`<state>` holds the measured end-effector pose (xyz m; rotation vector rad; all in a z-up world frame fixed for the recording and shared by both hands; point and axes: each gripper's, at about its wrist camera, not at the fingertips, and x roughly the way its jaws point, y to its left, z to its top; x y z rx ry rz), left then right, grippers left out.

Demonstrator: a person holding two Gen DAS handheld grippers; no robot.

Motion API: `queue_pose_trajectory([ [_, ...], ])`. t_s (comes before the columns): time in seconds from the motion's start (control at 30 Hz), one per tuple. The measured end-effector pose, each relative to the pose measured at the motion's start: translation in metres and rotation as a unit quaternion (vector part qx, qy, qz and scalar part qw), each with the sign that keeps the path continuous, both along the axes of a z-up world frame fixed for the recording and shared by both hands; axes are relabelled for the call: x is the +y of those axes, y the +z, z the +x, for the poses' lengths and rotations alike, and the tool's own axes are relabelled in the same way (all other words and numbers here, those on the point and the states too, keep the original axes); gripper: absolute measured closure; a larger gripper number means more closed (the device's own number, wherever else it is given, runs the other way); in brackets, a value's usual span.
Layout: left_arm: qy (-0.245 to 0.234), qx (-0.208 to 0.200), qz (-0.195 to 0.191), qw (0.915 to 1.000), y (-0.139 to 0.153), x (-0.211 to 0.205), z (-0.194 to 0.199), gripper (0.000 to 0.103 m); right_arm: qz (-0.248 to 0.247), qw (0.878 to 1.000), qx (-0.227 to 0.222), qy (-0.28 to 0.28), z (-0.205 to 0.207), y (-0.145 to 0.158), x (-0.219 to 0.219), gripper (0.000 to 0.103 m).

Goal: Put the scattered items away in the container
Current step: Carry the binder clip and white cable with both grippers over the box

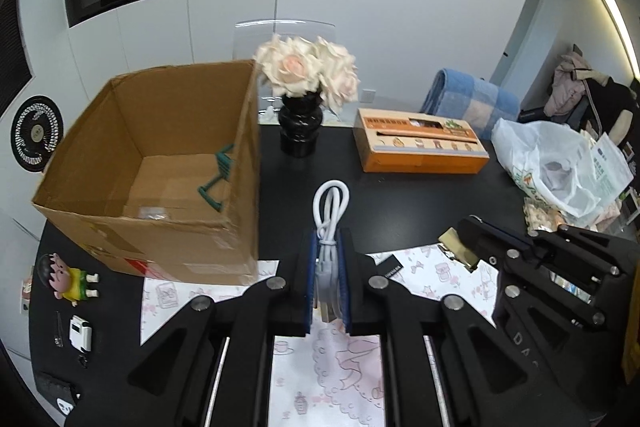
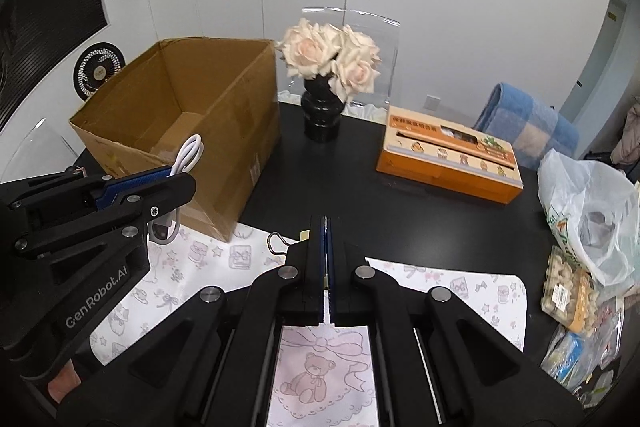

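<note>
Left wrist view shows the left gripper [image 1: 328,267] clamped on a coiled white cable [image 1: 330,211], whose loop sticks up past the blue pads [image 1: 312,267] and whose plug end hangs down between them. Under it lies a pink-printed paper mat [image 1: 326,379] on the black table [image 1: 400,195]. To the right, the right gripper [image 1: 460,241] holds a small gold binder clip [image 1: 454,247] at its tips. From its own camera the right gripper [image 2: 325,227] has its jaws pressed nearly together, and a wire handle of the clip [image 2: 276,241] curls out just left of the fingers.

At the table's left edge lie a cartoon figurine [image 1: 68,279], a small white device [image 1: 80,333] and a dark clip-like piece too small to identify. Just beyond the mat stands the open cardboard box [image 1: 160,167], with a teal object [image 1: 218,175] against its inner right wall. From the right wrist view the held cable [image 2: 188,155] is in front of the box's near wall [image 2: 224,147], not inside it.

Farther back stand a black vase of pale roses [image 1: 304,83], an orange carton [image 1: 420,147], a white plastic bag [image 1: 560,163] and a blue checked blanket [image 1: 468,99].
</note>
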<state>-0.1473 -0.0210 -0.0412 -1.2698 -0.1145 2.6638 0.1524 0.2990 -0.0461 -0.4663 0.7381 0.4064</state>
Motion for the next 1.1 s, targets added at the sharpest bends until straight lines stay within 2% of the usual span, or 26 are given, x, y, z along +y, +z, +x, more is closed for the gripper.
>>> queue_pose_trajectory([
  [0.37, 0.035, 0.014, -0.001, 0.9993, 0.016, -0.062, -0.021, 0.093, -0.003, 0.999, -0.008, 0.041, 0.004, 0.005, 0.076, 0.102],
  [0.6, 0.07, 0.025, 0.0, 0.9972, 0.017, -0.105, -0.04, 0.093, 0.008, 0.998, 0.005, 0.057, 0.015, -0.002, 0.115, 0.102],
  [0.8, 0.094, 0.016, 0.011, 0.9954, 0.007, -0.14, -0.049, 0.093, 0.004, 0.998, 0.012, 0.066, 0.024, -0.012, 0.143, 0.102],
  [1.1, 0.12, 0.006, 0.012, 0.9927, -0.011, -0.169, -0.058, 0.093, -0.003, 0.997, 0.024, 0.071, 0.042, -0.026, 0.177, 0.102],
])
